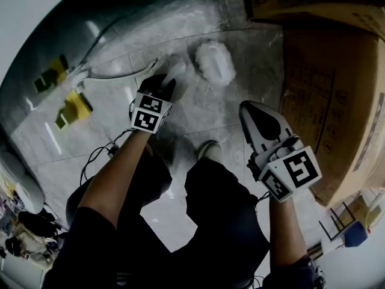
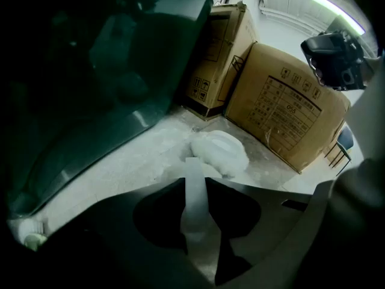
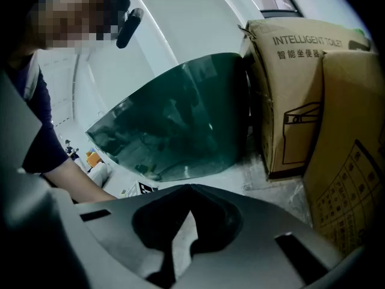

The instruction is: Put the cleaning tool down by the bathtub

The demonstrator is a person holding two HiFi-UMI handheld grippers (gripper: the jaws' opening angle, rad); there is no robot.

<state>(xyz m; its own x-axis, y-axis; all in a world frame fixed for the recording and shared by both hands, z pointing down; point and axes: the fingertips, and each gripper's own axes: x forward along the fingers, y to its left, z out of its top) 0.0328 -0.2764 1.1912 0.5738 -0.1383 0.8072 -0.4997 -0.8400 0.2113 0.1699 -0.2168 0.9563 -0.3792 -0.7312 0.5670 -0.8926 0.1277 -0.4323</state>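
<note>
The cleaning tool is a white fluffy head [image 1: 215,62] on a flat white handle [image 1: 176,72]. My left gripper [image 1: 170,82] is shut on that handle, low over the grey floor. In the left gripper view the handle [image 2: 195,200] runs out between the jaws to the fluffy head [image 2: 219,152], which appears to rest on the floor near the dark green bathtub [image 2: 120,71]. The bathtub wall [image 1: 72,35] curves across the upper left of the head view. My right gripper [image 1: 248,108] hangs to the right, shut and empty; its own view shows the bathtub [image 3: 180,119] ahead.
Large cardboard boxes [image 1: 337,95] stand close on the right, and boxes [image 2: 283,119] also stand just behind the fluffy head. A white hose [image 1: 114,74] and yellow marks [image 1: 72,104] lie by the tub. Cables [image 1: 96,155] trail near the person's legs [image 1: 210,203].
</note>
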